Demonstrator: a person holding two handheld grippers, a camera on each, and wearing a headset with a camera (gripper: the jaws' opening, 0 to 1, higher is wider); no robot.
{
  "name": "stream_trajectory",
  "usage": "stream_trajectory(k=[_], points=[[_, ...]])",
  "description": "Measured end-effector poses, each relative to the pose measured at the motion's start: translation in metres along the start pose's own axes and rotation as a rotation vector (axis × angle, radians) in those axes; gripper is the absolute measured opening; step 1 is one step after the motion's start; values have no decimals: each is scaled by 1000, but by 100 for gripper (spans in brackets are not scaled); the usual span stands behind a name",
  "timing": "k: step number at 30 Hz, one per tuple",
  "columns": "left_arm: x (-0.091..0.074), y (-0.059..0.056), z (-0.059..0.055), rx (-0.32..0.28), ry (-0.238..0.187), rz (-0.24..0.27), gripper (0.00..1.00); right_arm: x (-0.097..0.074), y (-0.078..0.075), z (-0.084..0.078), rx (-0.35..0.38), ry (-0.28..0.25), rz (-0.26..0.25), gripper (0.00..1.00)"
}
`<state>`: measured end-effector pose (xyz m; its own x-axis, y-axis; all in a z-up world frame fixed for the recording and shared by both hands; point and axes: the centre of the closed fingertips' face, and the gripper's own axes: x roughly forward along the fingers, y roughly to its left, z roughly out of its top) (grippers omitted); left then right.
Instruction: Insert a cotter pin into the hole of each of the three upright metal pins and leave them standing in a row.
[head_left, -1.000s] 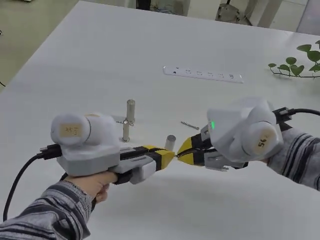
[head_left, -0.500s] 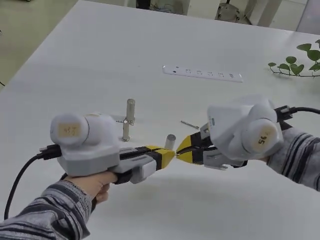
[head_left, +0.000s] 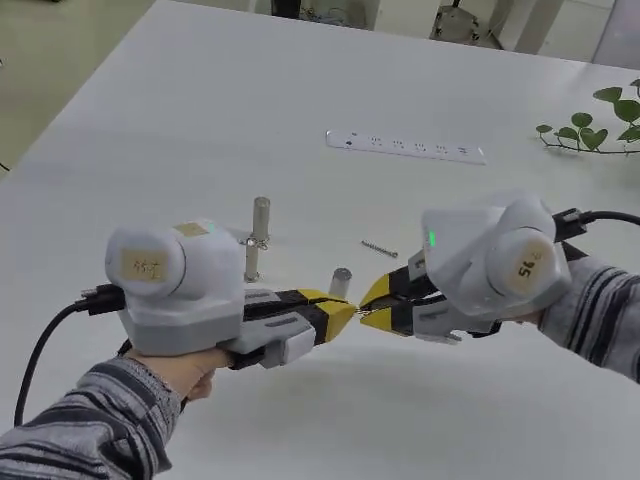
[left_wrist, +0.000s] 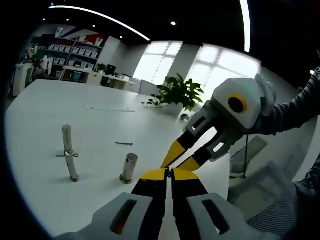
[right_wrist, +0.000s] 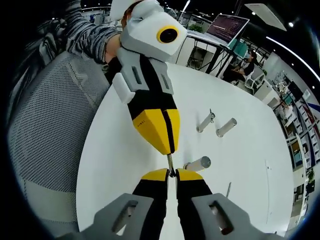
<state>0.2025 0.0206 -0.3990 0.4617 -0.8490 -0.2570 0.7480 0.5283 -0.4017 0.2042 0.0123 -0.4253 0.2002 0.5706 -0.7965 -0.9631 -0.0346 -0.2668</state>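
Item: cotter pin (right_wrist: 170, 161), held end to end between left gripper (right_wrist: 169, 149) and right gripper (right_wrist: 171, 173), both jaw pairs closed narrow on it. Location: just in front of nearest metal pin (head_left: 341, 283). Purpose, judged: regrip to line it up with that pin's hole. Loose cotter pin (head_left: 380, 249) lies just beyond.

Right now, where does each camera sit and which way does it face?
Head view: on the headset, looking down at the table; the left gripper, right gripper and both striped sleeves show.
Left gripper view: on the left gripper, looking along its shut jaws past the metal pins; the right gripper enters from the right.
Right gripper view: on the right gripper, facing back at the left gripper and a sleeve, a cotter pin between their tips.
Shared: both gripper views show the metal pins.
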Motion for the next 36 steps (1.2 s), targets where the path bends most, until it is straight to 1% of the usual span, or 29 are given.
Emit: stream_trajectory(k=[4, 7, 9, 11, 12, 13, 16, 17, 20, 24, 26, 27, 31, 33, 35, 36], points=[[0, -1, -2, 22, 18, -3, 0, 0, 0, 0, 18, -1, 8, 0], [-1, -1, -1, 46, 19, 1, 0, -1, -1, 0, 20, -4, 6, 0], [-1, 0, -1, 50, 18, 4, 0, -1, -1, 0, 17, -1, 7, 0], [-1, -1, -1, 26, 20, 1, 0, -1, 0, 0, 5, 2, 6, 0], [-1, 0, -1, 27, 16, 8, 0, -1, 0, 0, 0, 4, 3, 0], [-1, 1, 0, 32, 14, 12, 0, -2, -2, 0, -5, 4, -9, 0], [-1, 4, 1, 58, 7, 34, 1, -2, -4, -1, -13, 12, -18, 0], [-1, 5, 1, 69, 8, 40, 2, -2, -4, -1, -17, 15, -21, 0], [-1, 7, 3, 74, 0, 52, 8, -2, -6, -3, -21, 20, -31, 0], [-1, 8, 8, 85, -23, 63, 13, -2, -9, -6, -14, 30, -49, 0], [-1, 10, 9, 98, -29, 77, 15, -2, -12, -9, -7, 40, -62, 0], [-1, 13, 9, 114, -28, 92, 16, -2, -14, -11, -3, 45, -71, 0], [0, 19, 7, 141, -18, 138, 21, -3, -21, -19, 19, 73, -104, 0], [0, 24, 9, 171, -27, 180, 25, -2, -24, -22, 27, 85, -120, 0], [2, 25, 10, 185, -38, 201, 27, -1, -27, -25, 34, 93, -128, 0], [2, 26, 11, 209, -40, 210, 28, -1, -28, -27, 39, 97, -131, 0]])
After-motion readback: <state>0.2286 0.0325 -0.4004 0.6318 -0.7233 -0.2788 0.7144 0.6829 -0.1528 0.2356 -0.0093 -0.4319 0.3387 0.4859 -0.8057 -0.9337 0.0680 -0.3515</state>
